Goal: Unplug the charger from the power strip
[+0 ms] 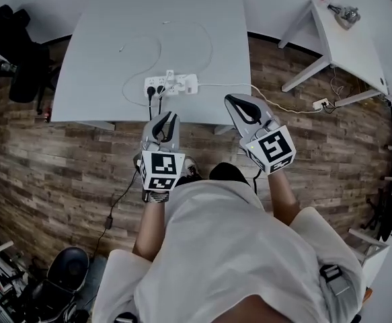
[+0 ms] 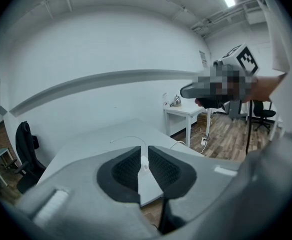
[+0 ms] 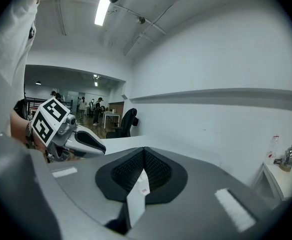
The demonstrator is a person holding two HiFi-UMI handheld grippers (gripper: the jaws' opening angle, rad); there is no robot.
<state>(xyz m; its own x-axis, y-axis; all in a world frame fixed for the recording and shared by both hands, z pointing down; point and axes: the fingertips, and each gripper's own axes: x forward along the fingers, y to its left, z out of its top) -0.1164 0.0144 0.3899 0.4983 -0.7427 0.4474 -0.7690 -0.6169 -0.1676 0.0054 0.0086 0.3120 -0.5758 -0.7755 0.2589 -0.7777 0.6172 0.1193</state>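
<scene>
Both grippers hang short of the table (image 1: 108, 86): left gripper (image 1: 167, 118) barely parted, right gripper (image 1: 234, 101) closed, neither holding anything. The charger (image 1: 171, 77) sits plugged into the power strip (image 1: 189, 85) (white on white, easy to misjudge). Best, I'd say: pin the strip, pull straight up.

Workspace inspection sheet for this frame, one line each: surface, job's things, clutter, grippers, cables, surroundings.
Surface: pale grey table, mostly bare.
Job's things: white power strip near the front edge, black plugs in it; cannot tell which is the charger.
Clutter: nothing seen.
Grippers: left claw slightly apart, empty; right claw shut, empty; neither touches the strip.
Cables: thin white cable looped on the table; white lead runs off to a floor socket; black cord trails on the floor.
Surroundings: wood-look floor, black chair, second white table.
</scene>
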